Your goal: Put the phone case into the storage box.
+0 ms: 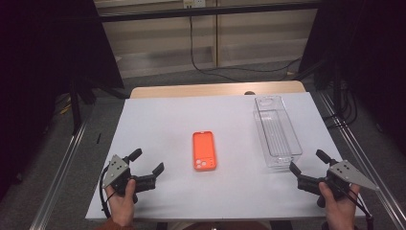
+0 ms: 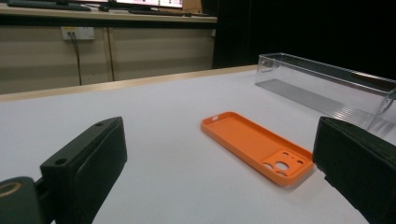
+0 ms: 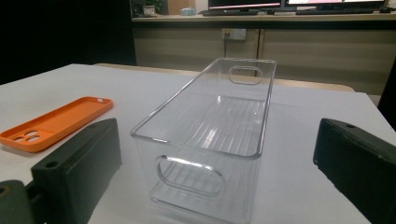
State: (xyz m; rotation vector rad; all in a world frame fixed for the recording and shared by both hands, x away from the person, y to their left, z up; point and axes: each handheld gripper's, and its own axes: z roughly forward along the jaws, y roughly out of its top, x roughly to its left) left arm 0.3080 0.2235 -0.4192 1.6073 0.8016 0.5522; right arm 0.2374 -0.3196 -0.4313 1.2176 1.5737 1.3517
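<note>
We find the orange phone case (image 1: 204, 151) flat at bench (image 1: 163, 120) centre, the clear bin (image 1: 276, 132) at 2 o'clock; both untouched. Left hand-held gripper (image 1: 147, 161) at 8 o'clock and right hand-held gripper (image 1: 309, 161) at 4 o'clock rest jaws apart, empty, apparently staged for a start.

- The left tool (image 1: 148, 161), held in the person's left hand (image 1: 122, 201), sits low at the near left, jaws spread wide with nothing between them.
- The right tool (image 1: 306, 161), held in the right hand (image 1: 339, 207), mirrors it at the near right, jaws wide apart.
</note>
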